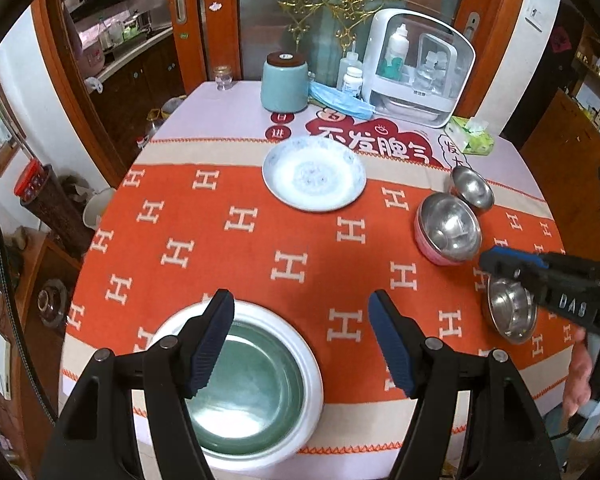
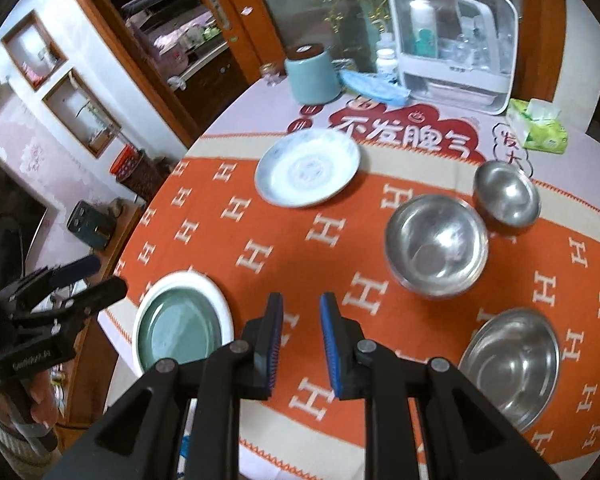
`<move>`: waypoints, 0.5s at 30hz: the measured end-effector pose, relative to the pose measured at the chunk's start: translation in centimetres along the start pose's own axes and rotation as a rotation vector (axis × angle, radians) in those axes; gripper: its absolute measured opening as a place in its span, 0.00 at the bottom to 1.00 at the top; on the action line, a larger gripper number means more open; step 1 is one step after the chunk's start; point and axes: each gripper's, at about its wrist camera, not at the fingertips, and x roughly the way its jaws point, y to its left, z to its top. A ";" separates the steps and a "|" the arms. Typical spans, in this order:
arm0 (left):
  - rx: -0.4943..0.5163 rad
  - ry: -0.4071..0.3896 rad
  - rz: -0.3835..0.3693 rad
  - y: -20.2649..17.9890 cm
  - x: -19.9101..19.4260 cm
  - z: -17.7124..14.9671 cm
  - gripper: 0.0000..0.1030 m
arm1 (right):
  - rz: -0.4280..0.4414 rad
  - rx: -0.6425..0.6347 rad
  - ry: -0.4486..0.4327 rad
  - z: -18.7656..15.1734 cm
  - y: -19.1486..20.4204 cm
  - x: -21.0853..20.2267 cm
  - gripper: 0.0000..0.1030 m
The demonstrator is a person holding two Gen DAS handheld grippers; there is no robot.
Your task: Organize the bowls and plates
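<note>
The left claw (image 1: pixel 300 336) hangs wide open above the green plate (image 1: pixel 256 392), which lies at the desk's near edge toward the left; its jaws hold nothing. The right claw (image 2: pixel 300 344) is narrow but parted, empty, over the orange cloth (image 2: pixel 260 216) near the front edge. A white plate (image 1: pixel 314 174) sits mid-desk. Toward the right edge stand three steel bowls: a small one (image 2: pixel 506 194) farthest back, a pink-sided one (image 1: pixel 448 229) just beside it, and a third (image 2: pixel 510 364) nearest the front.
</note>
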 end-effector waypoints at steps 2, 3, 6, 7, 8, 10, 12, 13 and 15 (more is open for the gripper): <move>0.014 -0.006 0.011 0.0 0.2 0.8 0.68 | -0.007 0.022 -0.010 0.8 -0.6 0.0 0.19; 0.021 -0.010 0.012 0.0 0.3 1.2 0.69 | -0.004 0.039 -0.015 1.4 -1.0 0.0 0.19; 0.040 -0.016 0.013 0.2 0.9 2.6 0.70 | -0.004 0.074 -0.024 2.7 -1.7 0.3 0.19; 0.048 -0.018 0.008 0.4 1.1 3.2 0.70 | -0.007 0.082 -0.028 3.0 -1.8 0.3 0.19; 0.056 -0.020 0.003 0.5 1.4 3.9 0.70 | -0.012 0.091 -0.032 3.3 -1.9 0.4 0.19; 0.068 -0.020 0.000 0.9 2.0 5.0 0.70 | -0.025 0.109 -0.035 4.1 -2.1 0.6 0.19; 0.084 -0.018 -0.001 1.3 3.0 6.5 0.71 | -0.032 0.129 -0.035 4.8 -2.2 1.0 0.19; 0.090 -0.018 -0.001 1.4 3.4 7.0 0.71 | -0.036 0.136 -0.035 5.1 -2.2 1.2 0.19; 0.099 -0.017 0.000 2.0 4.5 8.4 0.71 | -0.051 0.148 -0.037 6.0 -2.2 1.9 0.19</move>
